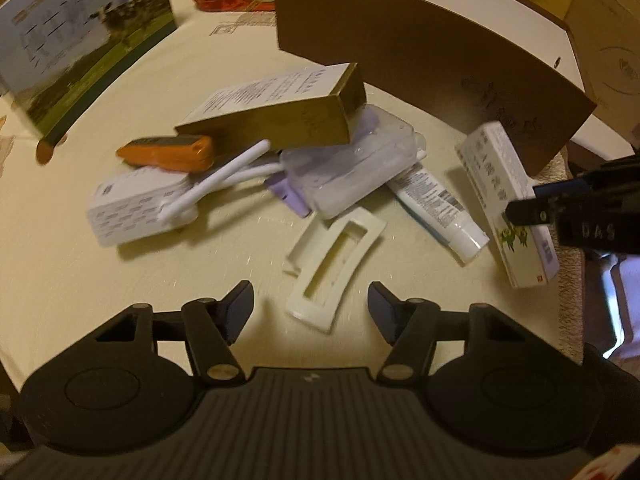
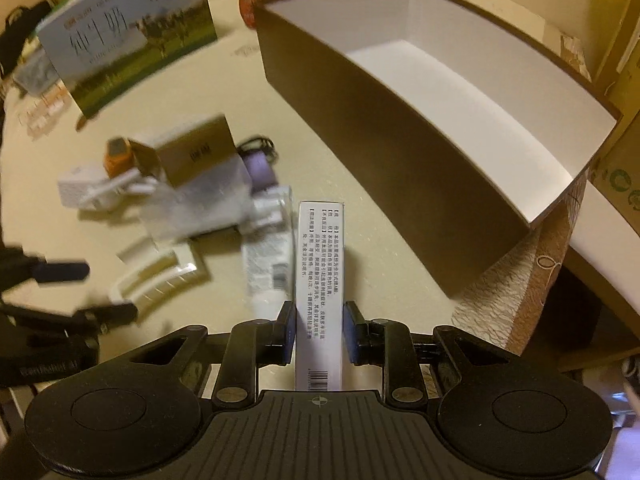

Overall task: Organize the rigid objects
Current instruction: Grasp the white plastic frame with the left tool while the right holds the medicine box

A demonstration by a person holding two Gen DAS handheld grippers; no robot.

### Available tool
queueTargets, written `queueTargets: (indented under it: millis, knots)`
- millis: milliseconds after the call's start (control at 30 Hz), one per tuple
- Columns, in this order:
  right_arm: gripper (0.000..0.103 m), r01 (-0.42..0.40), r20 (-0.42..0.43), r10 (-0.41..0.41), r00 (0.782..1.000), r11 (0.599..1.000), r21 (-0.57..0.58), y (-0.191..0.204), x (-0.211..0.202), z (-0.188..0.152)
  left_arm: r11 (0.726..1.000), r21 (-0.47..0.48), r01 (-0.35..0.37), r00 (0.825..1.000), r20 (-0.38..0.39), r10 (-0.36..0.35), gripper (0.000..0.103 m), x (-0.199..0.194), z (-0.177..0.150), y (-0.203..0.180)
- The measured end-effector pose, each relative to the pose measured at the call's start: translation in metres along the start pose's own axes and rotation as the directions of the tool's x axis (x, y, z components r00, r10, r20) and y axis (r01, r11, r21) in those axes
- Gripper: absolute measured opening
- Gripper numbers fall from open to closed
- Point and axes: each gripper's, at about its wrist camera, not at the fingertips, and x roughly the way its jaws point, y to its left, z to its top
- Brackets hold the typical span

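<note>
A cream counter carries our clutter, milk carton at ten o'clock. Our left tool hangs released over the white frame, likely the next pick. At centre, a gold box tops the pile. At three o'clock our right tool clenches the slim white box, probably bound for the brown bin at one o'clock.

We see a brown box with white lining, an orange device, a gold carton.
</note>
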Motion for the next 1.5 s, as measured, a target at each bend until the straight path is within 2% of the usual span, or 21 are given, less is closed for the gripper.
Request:
queueTargets:
  millis: [200, 333, 500, 733, 933, 1133, 1233, 1500]
  knots:
    - [0.022, -0.022, -0.025, 0.021, 0.999, 1.000, -0.002, -0.001, 0.011, 0.000, 0.997, 0.073, -0.008, 1.000, 0.003, 0.008, 0.056, 0.018, 0.010, -0.008]
    - [0.022, -0.026, -0.042, 0.026, 0.999, 1.000, -0.007, -0.002, 0.016, 0.003, 0.994, 0.106, -0.004, 1.000, 0.001, 0.003, 0.046, 0.027, 0.013, -0.014]
    - [0.025, -0.032, -0.056, 0.032, 0.998, 0.999, 0.001, -0.004, 0.023, 0.002, 0.990, 0.139, -0.021, 1.000, 0.024, 0.018, 0.044, 0.029, 0.011, -0.019]
    - [0.028, -0.021, -0.050, 0.022, 0.999, 1.000, 0.003, -0.004, 0.031, 0.005, 0.994, 0.106, -0.024, 0.999, 0.032, 0.021, 0.038, 0.024, 0.001, -0.019]
    - [0.029, -0.015, -0.055, 0.015, 0.998, 1.000, -0.002, -0.003, 0.034, 0.005, 0.998, 0.062, 0.009, 1.000, -0.022, -0.007, 0.038, 0.030, 0.009, -0.013]
    - [0.028, -0.023, -0.040, 0.023, 0.999, 1.000, -0.008, -0.004, 0.034, 0.003, 0.995, 0.104, -0.012, 1.000, -0.002, 0.012, 0.036, 0.032, 0.011, -0.018]
    - [0.022, -0.036, -0.023, 0.036, 0.999, 0.999, -0.014, -0.004, 0.029, 0.001, 0.994, 0.104, -0.023, 1.000, 0.004, 0.023, 0.035, 0.030, 0.008, -0.020]
    - [0.022, -0.038, 0.003, 0.038, 0.999, 0.999, -0.029, 0.000, 0.004, -0.002, 0.998, 0.049, -0.032, 0.999, 0.004, 0.032, 0.035, 0.010, 0.001, -0.018]
